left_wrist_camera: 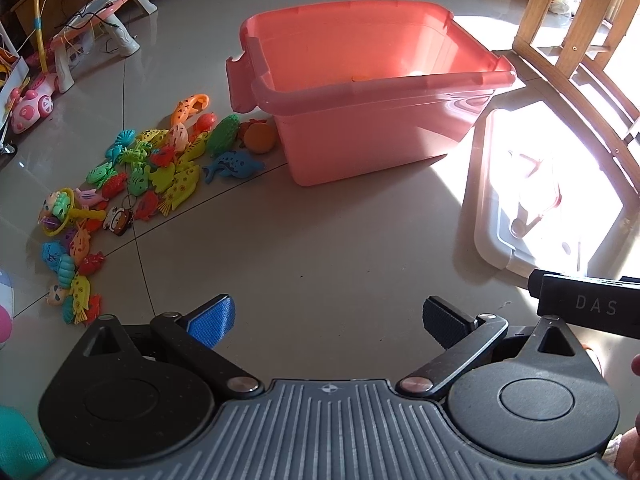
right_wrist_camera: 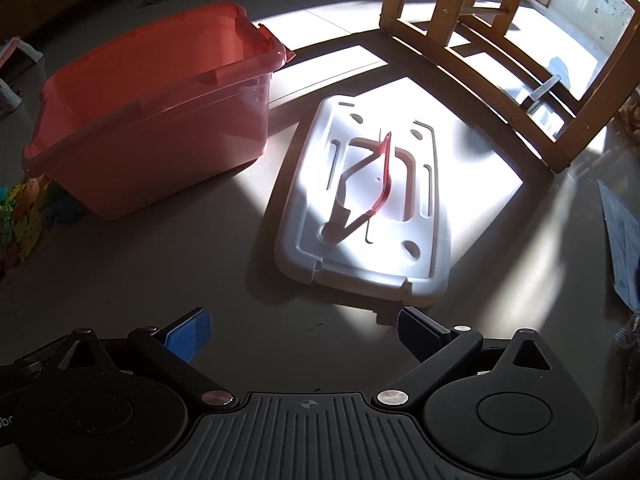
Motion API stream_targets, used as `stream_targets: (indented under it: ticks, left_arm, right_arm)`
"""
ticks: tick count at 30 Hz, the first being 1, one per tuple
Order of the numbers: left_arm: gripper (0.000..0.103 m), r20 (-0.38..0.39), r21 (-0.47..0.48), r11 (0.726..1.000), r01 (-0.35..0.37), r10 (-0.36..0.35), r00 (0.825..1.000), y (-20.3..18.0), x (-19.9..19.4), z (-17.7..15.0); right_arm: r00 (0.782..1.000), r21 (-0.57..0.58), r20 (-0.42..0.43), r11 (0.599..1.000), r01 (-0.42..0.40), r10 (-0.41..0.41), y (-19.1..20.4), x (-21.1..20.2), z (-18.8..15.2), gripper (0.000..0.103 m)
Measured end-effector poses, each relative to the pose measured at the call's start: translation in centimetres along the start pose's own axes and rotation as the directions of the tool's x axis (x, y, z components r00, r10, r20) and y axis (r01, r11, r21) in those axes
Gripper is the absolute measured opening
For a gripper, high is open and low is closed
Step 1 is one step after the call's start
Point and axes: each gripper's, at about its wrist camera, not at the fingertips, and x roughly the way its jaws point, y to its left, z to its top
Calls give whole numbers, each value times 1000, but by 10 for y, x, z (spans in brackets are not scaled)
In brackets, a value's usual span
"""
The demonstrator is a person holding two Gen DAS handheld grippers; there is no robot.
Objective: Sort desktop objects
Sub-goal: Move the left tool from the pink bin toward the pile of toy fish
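A heap of small bright plastic fish toys (left_wrist_camera: 152,164) is lying on the tiled floor, reaching the left wall of the open pink plastic storage bin (left_wrist_camera: 360,92), which is holding a small orange piece. The bin's white plastic lid (right_wrist_camera: 368,208) is lying flat beside it on the right. I am holding my left claw (left_wrist_camera: 328,320) and right claw (right_wrist_camera: 304,330) spread wide, gripping nothing.

Glossy tiled floor (left_wrist_camera: 320,240) carries pink storage bin (left_wrist_camera: 380,136), white lid (right_wrist_camera: 368,208) beside it, toy fish pile (left_wrist_camera: 152,168), wooden chair (right_wrist_camera: 500,40).
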Motion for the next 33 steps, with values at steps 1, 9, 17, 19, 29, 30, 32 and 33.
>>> stream_targets:
  ticks: [1, 9, 17, 19, 29, 30, 32, 33]
  left_arm:
    - [103, -2, 4, 1000, -1, 1, 1000, -2, 0, 2]
    - [103, 5, 26, 1000, 7, -7, 1000, -13, 1, 9]
    - [103, 18, 1, 1000, 24, -24, 1000, -7, 2, 10]
    - [103, 20, -11, 1000, 26, -25, 999, -3, 2, 11]
    - [103, -3, -140, 990, 5, -5, 1000, 32, 15, 13]
    - [103, -2, -156, 988, 2, -2, 1000, 38, 16, 13]
    - [103, 2, -192, 981, -9, 10, 1000, 51, 18, 14]
    - [103, 2, -213, 977, -18, 18, 1000, 58, 20, 14]
  right_arm:
    - [1000, -2, 1, 1000, 4, -4, -1, 0, 0, 99]
    - [1000, 16, 16, 1000, 14, -14, -5, -2, 0, 98]
    - [999, 9, 33, 1000, 20, -21, 1, -7, 4, 98]
    - [999, 11, 37, 1000, 21, -21, 3, -7, 6, 98]
    - [999, 102, 7, 994, -37, 36, 23, 4, 16, 96]
    - [999, 91, 11, 995, -38, 37, 27, 4, 16, 95]
    - [999, 57, 21, 998, -30, 28, 38, 7, 16, 95]
    - [999, 45, 24, 999, -26, 25, 42, 9, 16, 95]
